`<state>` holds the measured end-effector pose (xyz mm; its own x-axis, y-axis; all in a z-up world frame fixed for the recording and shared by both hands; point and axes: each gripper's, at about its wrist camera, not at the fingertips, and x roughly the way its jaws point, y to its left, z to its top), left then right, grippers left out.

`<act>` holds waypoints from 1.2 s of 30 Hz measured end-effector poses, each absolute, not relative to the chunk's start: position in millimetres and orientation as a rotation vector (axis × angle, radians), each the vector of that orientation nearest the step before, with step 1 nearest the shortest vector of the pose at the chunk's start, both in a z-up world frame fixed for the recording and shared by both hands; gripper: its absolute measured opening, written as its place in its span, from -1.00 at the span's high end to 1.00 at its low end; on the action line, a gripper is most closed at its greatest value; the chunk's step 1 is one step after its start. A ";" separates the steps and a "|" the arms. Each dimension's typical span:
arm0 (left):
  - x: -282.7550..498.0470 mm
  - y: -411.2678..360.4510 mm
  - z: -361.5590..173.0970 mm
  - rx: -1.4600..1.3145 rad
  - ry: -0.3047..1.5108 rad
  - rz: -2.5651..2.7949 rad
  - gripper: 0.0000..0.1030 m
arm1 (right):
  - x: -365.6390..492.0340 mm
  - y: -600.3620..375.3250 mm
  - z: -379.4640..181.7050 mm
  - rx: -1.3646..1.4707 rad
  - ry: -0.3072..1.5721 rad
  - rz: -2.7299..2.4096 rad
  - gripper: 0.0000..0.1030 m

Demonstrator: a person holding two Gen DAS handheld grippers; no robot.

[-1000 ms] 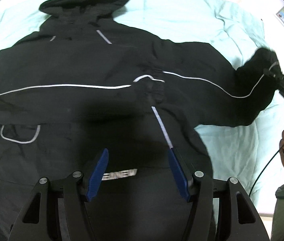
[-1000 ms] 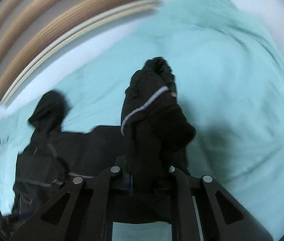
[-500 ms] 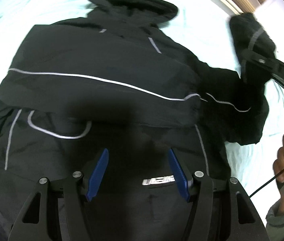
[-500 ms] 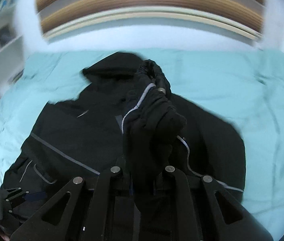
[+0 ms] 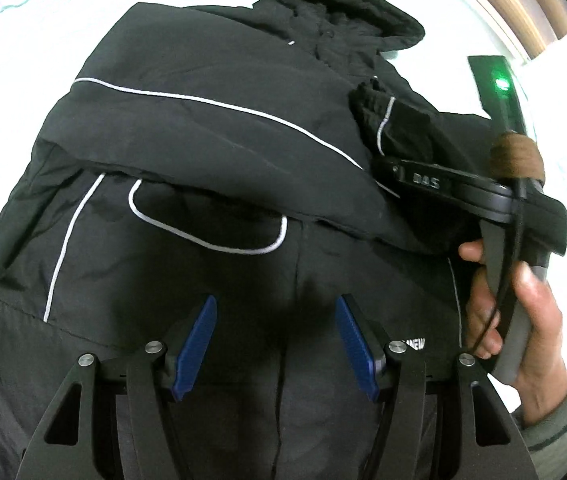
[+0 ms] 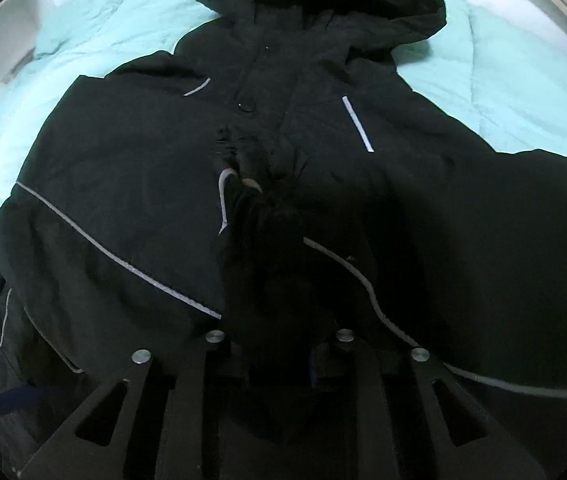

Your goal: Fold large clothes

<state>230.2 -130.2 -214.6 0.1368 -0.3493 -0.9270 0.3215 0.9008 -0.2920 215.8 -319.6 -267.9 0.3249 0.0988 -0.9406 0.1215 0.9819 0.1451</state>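
Right wrist view: your right gripper (image 6: 279, 356) points down at the chest of the black jacket (image 6: 131, 184), which lies front-up on the teal bedcover (image 6: 515, 92). The sleeve cuff (image 6: 251, 200) sits between its jaws, which have just been opening; the fabric hides the pads, so whether they press on it cannot be told from either view. From the left wrist view, the cuff hangs ahead of that tool over the jacket's upper chest, your hand (image 5: 523, 320) on its handle. Your left gripper (image 5: 275, 344) hovers released over the lower front, blue pads (image 5: 199, 344) apart with nothing between them, the piped pocket just beyond its left jaw.

Judgement: the step in hand is laying the sleeve across the body. The next move calls for freeing the cuff completely, lifting clear without dragging it, then checking that the sleeve lies flat before folding the body.
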 end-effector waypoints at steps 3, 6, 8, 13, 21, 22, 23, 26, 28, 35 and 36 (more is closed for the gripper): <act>238.3 -132.3 -213.9 -0.033 1.339 -0.495 -0.24 | 208.3 -324.0 -256.5 0.268 1.238 0.083 -0.07; 247.9 -138.2 -208.3 -0.034 1.313 -0.511 -0.24 | 187.4 -330.2 -234.4 0.305 1.206 0.150 -0.10; 258.1 -147.1 -201.4 -0.040 1.289 -0.534 -0.24 | 166.3 -340.3 -217.8 0.323 1.171 0.142 -0.10; 288.3 -177.0 -186.2 -0.088 1.224 -0.644 -0.24 | 133.1 -384.6 -202.8 0.412 1.138 0.014 -0.11; 345.2 -215.0 -209.7 -0.343 1.320 -0.841 -0.24 | 105.7 -431.9 -214.0 0.595 1.157 -0.024 -0.11; 346.1 -221.3 -213.6 -0.326 1.333 -0.849 -0.24 | 105.2 -431.4 -213.6 0.590 1.158 -0.022 -0.11; 347.8 -229.9 -218.1 -0.292 1.346 -0.846 -0.24 | 106.3 -429.1 -213.3 0.580 1.160 -0.022 -0.11; 347.0 -251.0 -229.9 -0.183 1.363 -0.810 -0.24 | 107.5 -427.5 -212.3 0.573 1.161 -0.016 -0.11; 346.4 -259.9 -236.3 -0.152 1.362 -0.808 -0.20 | 109.3 -428.2 -212.4 0.584 1.161 -0.011 -0.11; 336.6 -261.8 -213.8 -0.091 1.240 -0.842 0.63 | 107.9 -430.1 -207.2 0.577 1.159 0.001 -0.11; 332.1 -257.7 -205.8 -0.091 1.221 -0.846 0.63 | 108.2 -430.4 -206.1 0.577 1.156 0.003 -0.11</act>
<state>332.1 -257.7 -205.8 0.0854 -0.6125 -0.7858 0.5209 0.6998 -0.4889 108.2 -430.4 -206.1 0.4193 0.2923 -0.8595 0.2872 0.8554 0.4310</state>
